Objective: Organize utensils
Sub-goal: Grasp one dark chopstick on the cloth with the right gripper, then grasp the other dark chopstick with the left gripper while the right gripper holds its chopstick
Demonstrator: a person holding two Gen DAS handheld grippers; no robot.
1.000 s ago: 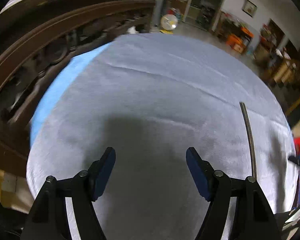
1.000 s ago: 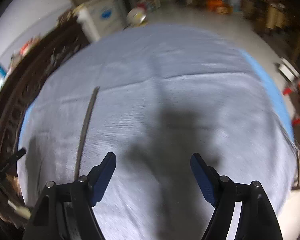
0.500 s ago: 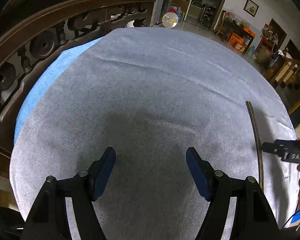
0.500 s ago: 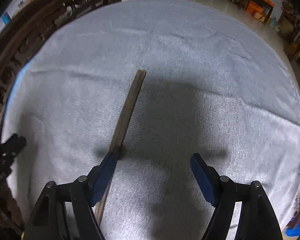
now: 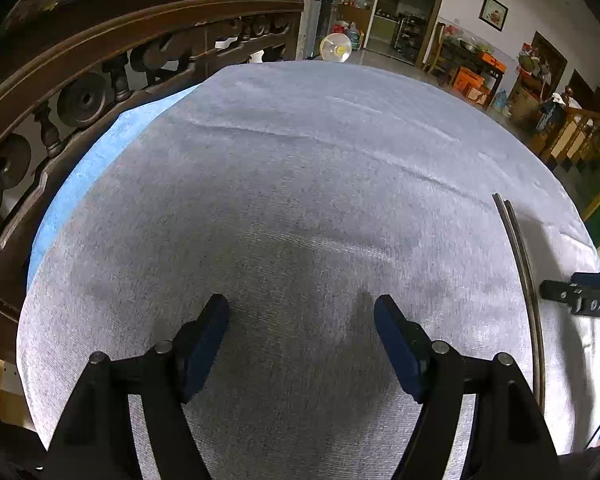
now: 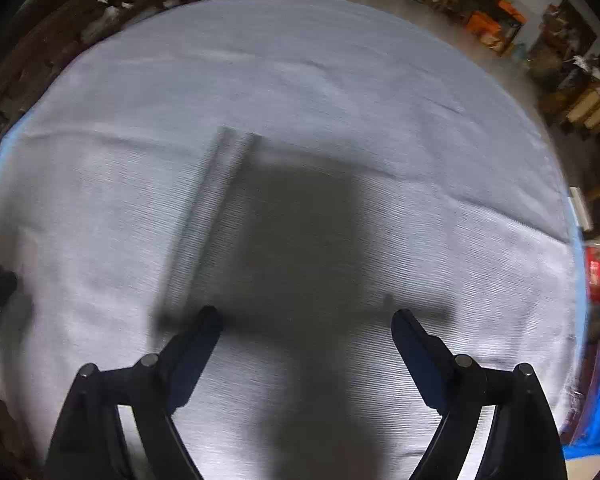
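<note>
Since the earlier frames a second chopstick has come to lie just beside the first, so a pair of chopsticks (image 5: pixel 521 264) now rests on the right of the grey cloth (image 5: pixel 284 184); the left gripper (image 5: pixel 300 332) hovers released; the right gripper (image 6: pixel 306 334), also spread and empty, hangs near the pair; the pairing looks done.

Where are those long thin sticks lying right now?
The chopsticks lie side by side on the grey tablecloth, at the right edge of the left camera's view, right of the open left gripper and beside the right gripper.
</note>
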